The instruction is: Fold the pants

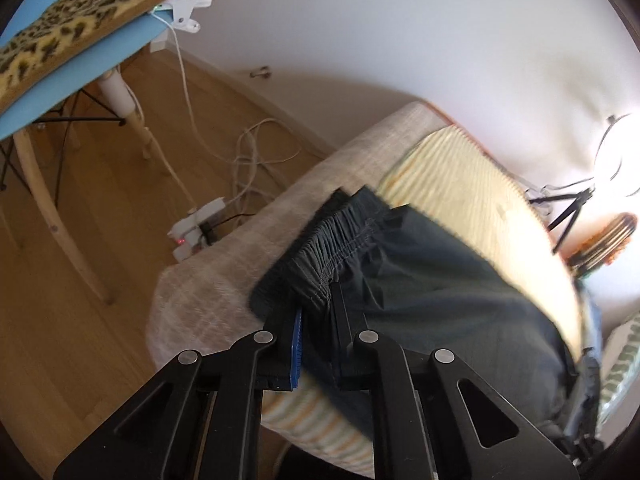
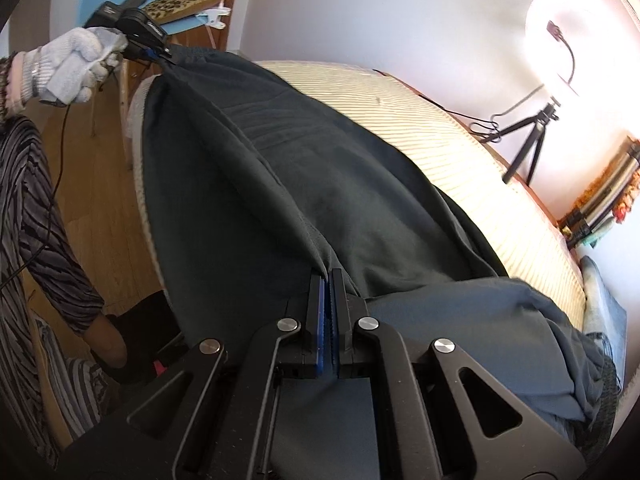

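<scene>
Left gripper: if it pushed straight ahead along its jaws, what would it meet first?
The left gripper is already shut on the pants at the gathered waistband. Straight on, it would likely press that cloth into the checked cover beyond; depth is unclear.

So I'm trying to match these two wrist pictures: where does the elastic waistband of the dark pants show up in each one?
Left wrist: the waistband is at centre, gathered, pinched by the left gripper.
Right wrist: at upper left, the far end of the pants, where the left gripper holds it; its gathers are too small to make out.
Shared landmark: the leopard-print cushion at upper left in both.
</scene>
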Tool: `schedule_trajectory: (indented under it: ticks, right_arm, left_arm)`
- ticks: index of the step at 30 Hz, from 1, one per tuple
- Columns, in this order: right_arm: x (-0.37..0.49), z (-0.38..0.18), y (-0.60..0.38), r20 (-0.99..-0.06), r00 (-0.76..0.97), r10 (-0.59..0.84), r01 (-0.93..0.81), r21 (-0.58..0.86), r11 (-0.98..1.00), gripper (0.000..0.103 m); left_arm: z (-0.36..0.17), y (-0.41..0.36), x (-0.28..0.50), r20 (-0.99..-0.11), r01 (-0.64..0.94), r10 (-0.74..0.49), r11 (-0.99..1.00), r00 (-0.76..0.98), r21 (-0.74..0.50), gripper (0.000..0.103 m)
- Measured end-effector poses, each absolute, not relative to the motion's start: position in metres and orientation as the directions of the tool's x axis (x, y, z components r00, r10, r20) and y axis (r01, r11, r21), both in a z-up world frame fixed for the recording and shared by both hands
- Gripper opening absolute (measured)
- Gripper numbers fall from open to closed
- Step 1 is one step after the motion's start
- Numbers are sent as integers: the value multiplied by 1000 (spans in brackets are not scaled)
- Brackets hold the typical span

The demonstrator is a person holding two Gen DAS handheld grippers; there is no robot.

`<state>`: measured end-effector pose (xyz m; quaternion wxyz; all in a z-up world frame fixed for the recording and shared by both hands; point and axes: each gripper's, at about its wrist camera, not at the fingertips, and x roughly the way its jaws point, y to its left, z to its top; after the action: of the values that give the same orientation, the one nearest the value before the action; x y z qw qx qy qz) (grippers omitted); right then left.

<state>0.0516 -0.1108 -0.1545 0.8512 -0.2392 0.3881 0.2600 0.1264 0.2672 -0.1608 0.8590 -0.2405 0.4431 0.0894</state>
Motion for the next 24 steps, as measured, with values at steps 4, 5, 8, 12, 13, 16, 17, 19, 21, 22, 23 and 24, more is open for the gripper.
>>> schedule_trajectory:
  ticks: [4,5,8,12,13,16,17,19,21,22,23,24]
  right_arm:
    - [46,-159,-103,-796,543,267,-653,-201,730,3]
    - [45,-160,-102,-801,537,267,-657,-198,728,3]
    - [44,-164,-105,-811,515,276,-655,-165,738,3]
    - [44,-166,-111,-822,493,284,-648,-130,750,3]
    - [45,-165,-114,-822,489,292,-640,-110,761,3]
    - [47,-158,-125,-819,472,326,-619,-45,784,7]
    - [46,-154,-130,-813,472,340,-610,-23,792,9]
    - [45,-147,-140,-804,478,355,-591,5,807,23]
    - [43,-138,-152,-784,502,365,-562,25,827,34]
    - [42,-133,-160,-773,513,372,-542,44,839,37]
    - [41,-128,-170,-767,521,375,-519,64,853,37]
    - [41,-124,-177,-764,528,372,-498,77,864,38]
  left_arm:
    - [-165,269,127,-807,-371,-47,871,589,-321,9]
    - [-165,269,127,-810,-370,-46,873,585,-317,10]
    - [-163,269,128,-818,-368,-45,878,573,-306,15]
    - [-157,270,125,-848,-393,-3,885,530,-249,46]
    - [-154,271,123,-847,-397,5,885,531,-244,47]
    - [-141,274,116,-841,-414,41,883,540,-222,47]
    - [-135,274,114,-833,-419,56,882,550,-217,47]
    - [-122,266,113,-818,-399,75,896,570,-196,47]
    - [-106,254,113,-795,-367,89,914,600,-174,47]
    - [-99,248,114,-787,-351,81,919,612,-178,47]
    - [-92,240,116,-777,-327,60,925,627,-192,47]
    - [-85,227,119,-768,-287,26,935,640,-207,47]
